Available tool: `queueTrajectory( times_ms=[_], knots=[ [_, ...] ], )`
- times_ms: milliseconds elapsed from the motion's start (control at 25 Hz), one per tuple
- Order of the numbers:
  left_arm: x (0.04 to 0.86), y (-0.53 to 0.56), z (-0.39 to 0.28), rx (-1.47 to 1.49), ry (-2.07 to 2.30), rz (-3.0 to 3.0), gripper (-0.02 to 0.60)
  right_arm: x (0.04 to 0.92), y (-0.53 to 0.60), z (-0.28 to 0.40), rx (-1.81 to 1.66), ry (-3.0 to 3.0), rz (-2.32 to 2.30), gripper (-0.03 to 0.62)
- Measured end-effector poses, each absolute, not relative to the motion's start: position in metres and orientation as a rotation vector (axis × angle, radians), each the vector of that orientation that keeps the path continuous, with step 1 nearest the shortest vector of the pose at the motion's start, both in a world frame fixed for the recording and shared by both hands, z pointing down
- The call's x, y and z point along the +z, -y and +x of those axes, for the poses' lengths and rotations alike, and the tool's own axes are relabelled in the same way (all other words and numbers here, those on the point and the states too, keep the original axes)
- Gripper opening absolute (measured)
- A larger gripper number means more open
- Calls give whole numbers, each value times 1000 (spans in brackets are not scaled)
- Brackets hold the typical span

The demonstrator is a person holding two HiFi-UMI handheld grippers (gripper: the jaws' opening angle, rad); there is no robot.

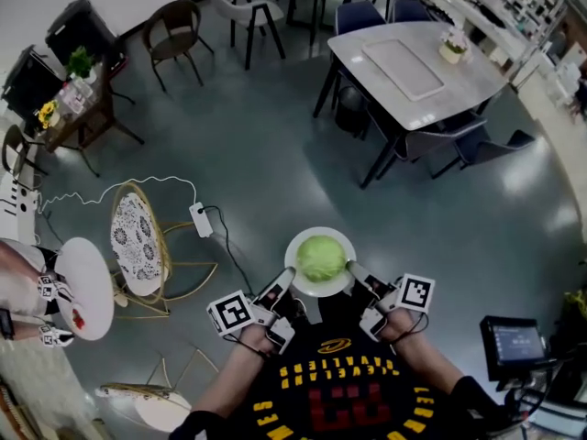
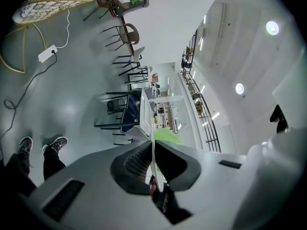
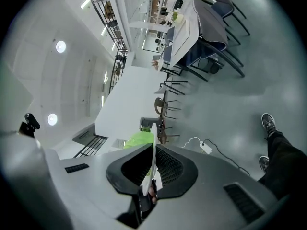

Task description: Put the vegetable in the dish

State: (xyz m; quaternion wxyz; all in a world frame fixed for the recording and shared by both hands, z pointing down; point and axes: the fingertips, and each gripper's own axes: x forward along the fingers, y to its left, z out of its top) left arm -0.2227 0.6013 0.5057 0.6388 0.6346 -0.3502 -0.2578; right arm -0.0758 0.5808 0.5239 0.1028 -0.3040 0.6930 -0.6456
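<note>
Green vegetable (image 1: pixel 321 258) tops level dish (image 1: pixel 313 290) (left gripper (image 1: pixel 286 280), right gripper (image 1: pixel 354 269) pinch rim).

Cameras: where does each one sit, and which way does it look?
Head view: on the person's head, looking down at the plate and vegetable; forearms, left gripper and right gripper show.
Left gripper view: rides that gripper, looking along jaws shut on the plate's rim; shoes show.
Right gripper view: likewise, opposite rim; a leg shows.
Both gripper views share the edge-on plate.

Black shirt (image 1: pixel 339 392), yellow-red print
</note>
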Motion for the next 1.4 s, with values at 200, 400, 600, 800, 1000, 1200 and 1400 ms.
queueTrajectory(
  times_ms=[200,400,600,800,1000,1200,1400],
  knots=[
    [504,-545,-229,-620,872,1453,18,524,-513,-86,-1906,-2105,-779,23],
    [496,-482,-216,-647,909,1467,18,519,-444,-74,-1888,-2167,-738,23],
    [493,-441,-197,-684,924,1463,18,519,-400,-59,-1897,-2179,-691,23],
    [500,-428,-192,-683,962,1451,18,524,-382,-55,-1919,-2181,-655,23],
    [501,-412,-192,-693,983,1434,18,529,-366,-57,-1966,-2159,-625,23],
    [504,-394,-199,-687,983,1420,18,531,-347,-64,-1986,-2145,-622,23],
    [502,-367,-229,-703,994,1411,18,525,-316,-93,-1980,-2177,-617,23]
  ],
)
